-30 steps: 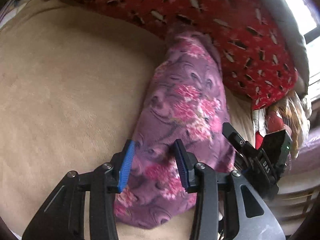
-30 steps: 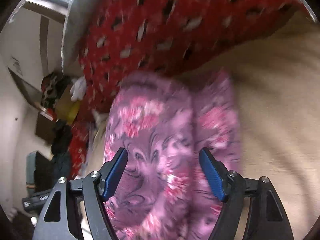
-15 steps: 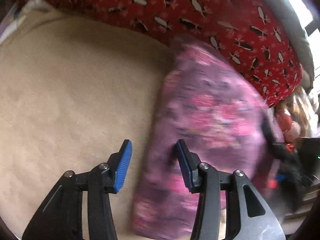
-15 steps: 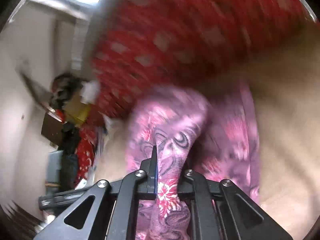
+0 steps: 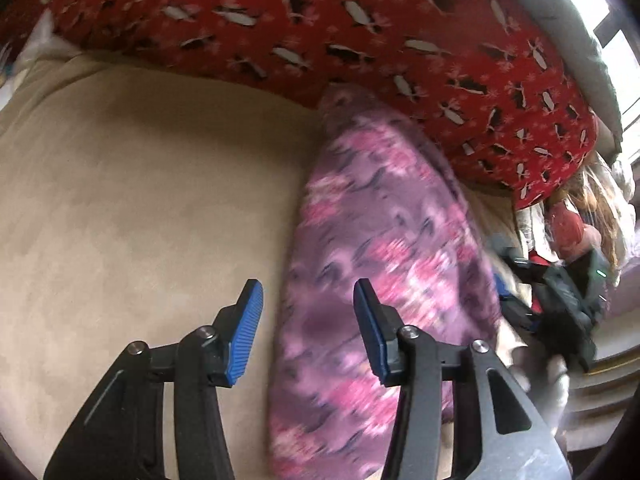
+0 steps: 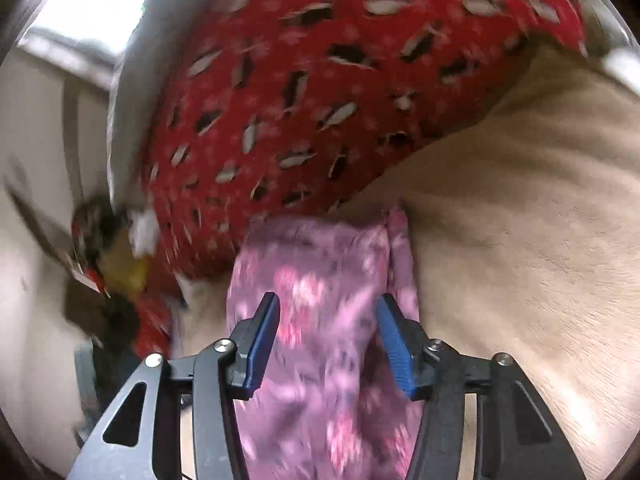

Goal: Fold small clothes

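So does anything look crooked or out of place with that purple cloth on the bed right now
Slightly. The purple cloth is folded unevenly: in the right wrist view, a narrow under-layer strip sticks out along its right edge. It lies on the beige blanket, its far end against the red blanket. Nothing looks damaged.

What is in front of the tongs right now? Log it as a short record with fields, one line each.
garment: purple flowered cloth, folded into a long narrow strip
surface: beige blanket
backdrop: red patterned cushion at the strip's far end
left tongs: open, nothing between the pads, hanging over the strip's left edge
right tongs: open, jaws have just been opening, cloth lies below them, not pinched
picture quality: both views blurred by motion
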Demonstrator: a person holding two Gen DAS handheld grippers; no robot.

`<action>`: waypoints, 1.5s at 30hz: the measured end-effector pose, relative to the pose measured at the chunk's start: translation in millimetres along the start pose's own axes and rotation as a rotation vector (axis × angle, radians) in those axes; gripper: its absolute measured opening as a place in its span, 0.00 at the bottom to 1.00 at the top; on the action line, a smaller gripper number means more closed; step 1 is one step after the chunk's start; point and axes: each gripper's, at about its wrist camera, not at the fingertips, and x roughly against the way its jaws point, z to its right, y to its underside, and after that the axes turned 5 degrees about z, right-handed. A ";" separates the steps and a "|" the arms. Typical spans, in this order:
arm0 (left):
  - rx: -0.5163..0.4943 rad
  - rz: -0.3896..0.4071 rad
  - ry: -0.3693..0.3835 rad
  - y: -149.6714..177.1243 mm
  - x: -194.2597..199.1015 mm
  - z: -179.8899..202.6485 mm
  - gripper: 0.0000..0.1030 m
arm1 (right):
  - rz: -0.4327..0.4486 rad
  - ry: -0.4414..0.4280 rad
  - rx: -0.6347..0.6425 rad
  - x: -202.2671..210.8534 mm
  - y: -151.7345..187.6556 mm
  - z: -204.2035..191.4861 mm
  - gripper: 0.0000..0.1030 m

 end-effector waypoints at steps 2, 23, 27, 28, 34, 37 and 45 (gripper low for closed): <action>0.000 -0.029 0.006 -10.1 -12.3 7.9 0.44 | -0.066 0.055 -0.034 -23.7 -8.8 1.0 0.43; -0.190 -0.030 -0.091 59.4 7.1 9.3 0.47 | -0.122 0.117 0.236 30.5 62.1 -9.5 0.51; -0.251 -0.037 -0.167 70.9 1.0 12.5 0.48 | -0.117 0.178 0.257 35.0 80.0 -12.0 0.41; -0.247 -0.039 -0.174 71.0 -0.7 12.2 0.49 | -0.104 0.170 0.267 43.6 81.7 -15.6 0.24; -0.289 -0.040 -0.247 84.0 -7.5 9.5 0.52 | -0.068 0.244 0.420 58.8 102.1 -22.9 0.11; -0.309 -0.048 -0.259 87.3 -3.5 11.2 0.52 | -0.118 0.293 0.469 46.1 110.4 -9.4 0.11; -0.184 0.013 -0.150 78.0 40.0 5.4 0.49 | 0.094 0.240 0.388 103.2 94.0 -37.1 0.18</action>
